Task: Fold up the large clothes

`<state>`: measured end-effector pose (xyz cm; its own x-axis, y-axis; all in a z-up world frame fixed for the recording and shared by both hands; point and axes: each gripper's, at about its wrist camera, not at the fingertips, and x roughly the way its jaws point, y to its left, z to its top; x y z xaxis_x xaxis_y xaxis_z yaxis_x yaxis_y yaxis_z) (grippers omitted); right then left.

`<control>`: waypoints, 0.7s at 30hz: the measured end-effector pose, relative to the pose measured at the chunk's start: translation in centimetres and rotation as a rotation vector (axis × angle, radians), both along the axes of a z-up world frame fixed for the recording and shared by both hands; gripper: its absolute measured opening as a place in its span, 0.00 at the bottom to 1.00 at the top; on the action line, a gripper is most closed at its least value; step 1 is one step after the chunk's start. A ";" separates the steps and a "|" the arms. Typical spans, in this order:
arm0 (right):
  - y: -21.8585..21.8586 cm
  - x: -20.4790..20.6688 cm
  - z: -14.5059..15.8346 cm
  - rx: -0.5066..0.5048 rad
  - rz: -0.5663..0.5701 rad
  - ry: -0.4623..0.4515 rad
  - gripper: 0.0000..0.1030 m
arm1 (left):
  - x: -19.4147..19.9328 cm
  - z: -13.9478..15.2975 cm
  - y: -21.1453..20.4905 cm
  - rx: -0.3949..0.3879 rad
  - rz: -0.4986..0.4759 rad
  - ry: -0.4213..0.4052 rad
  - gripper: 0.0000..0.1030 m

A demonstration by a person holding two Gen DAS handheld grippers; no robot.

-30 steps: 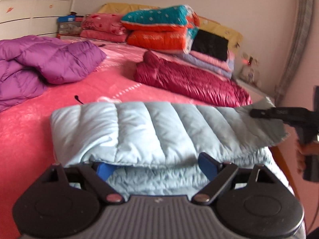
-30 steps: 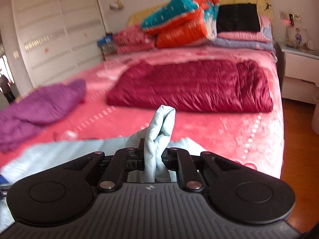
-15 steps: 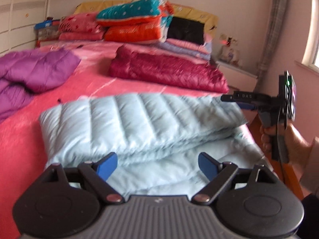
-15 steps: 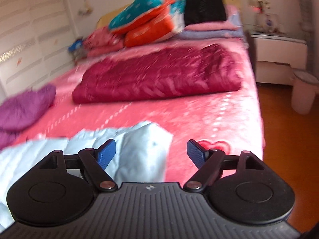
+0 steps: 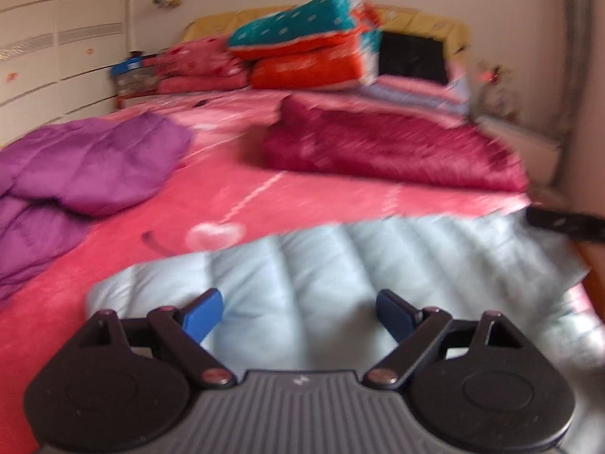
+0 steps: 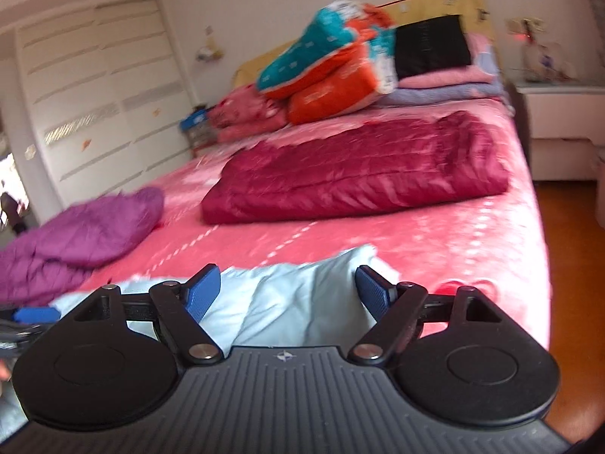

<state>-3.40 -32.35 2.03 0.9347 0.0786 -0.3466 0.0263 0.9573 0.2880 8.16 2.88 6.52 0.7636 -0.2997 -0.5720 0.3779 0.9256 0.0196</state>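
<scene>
The left claw (image 5: 298,317) is held wide, its blue pads apart above the pale blue quilted garment (image 5: 340,280), with nothing pinched between them. The right claw (image 6: 289,291) is likewise spread wide; its jaws have just been opening, and the garment's corner (image 6: 302,295) lies loose between the pads, untouched by either. The pale blue garment is laid at the near edge of the bed (image 6: 472,234), directly ahead at twelve o'clock in both wrist views, with one layer turned over another.

The step in hand is judged to be the release after a fold has been laid down. For the next move, either a fresh edge would need to be gripped for a further fold or the layers pressed flat; a grip low on the padded hem would be called for, since the puffy fabric is likely to spring back.

Farther off, a purple garment (image 5: 87,166) is heaped at ten o'clock and a folded maroon one (image 5: 389,151) lies at one o'clock on the pink bedspread. Beyond these, stacked pillows (image 5: 306,53) are piled against the headboard, with a white wardrobe (image 6: 102,90) at the left wall and a nightstand (image 6: 559,125) at the right.
</scene>
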 end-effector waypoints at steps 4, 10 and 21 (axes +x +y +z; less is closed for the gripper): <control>1.4 2.2 -1.3 -0.040 0.050 0.070 0.97 | 0.2 -1.6 2.4 0.052 0.062 -0.026 0.87; 3.5 4.0 -2.2 -0.141 0.053 0.137 0.98 | -0.6 -1.5 3.6 0.004 0.058 -0.023 0.87; 5.1 3.1 2.0 -0.086 0.075 -0.066 0.98 | -0.7 1.2 2.0 -0.077 -0.021 -0.105 0.88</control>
<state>-0.34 -27.28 4.08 0.9484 0.1220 -0.2928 -0.0629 0.9771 0.2032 7.46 4.91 7.70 0.8110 -0.3564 -0.4640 0.3970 0.9178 -0.0112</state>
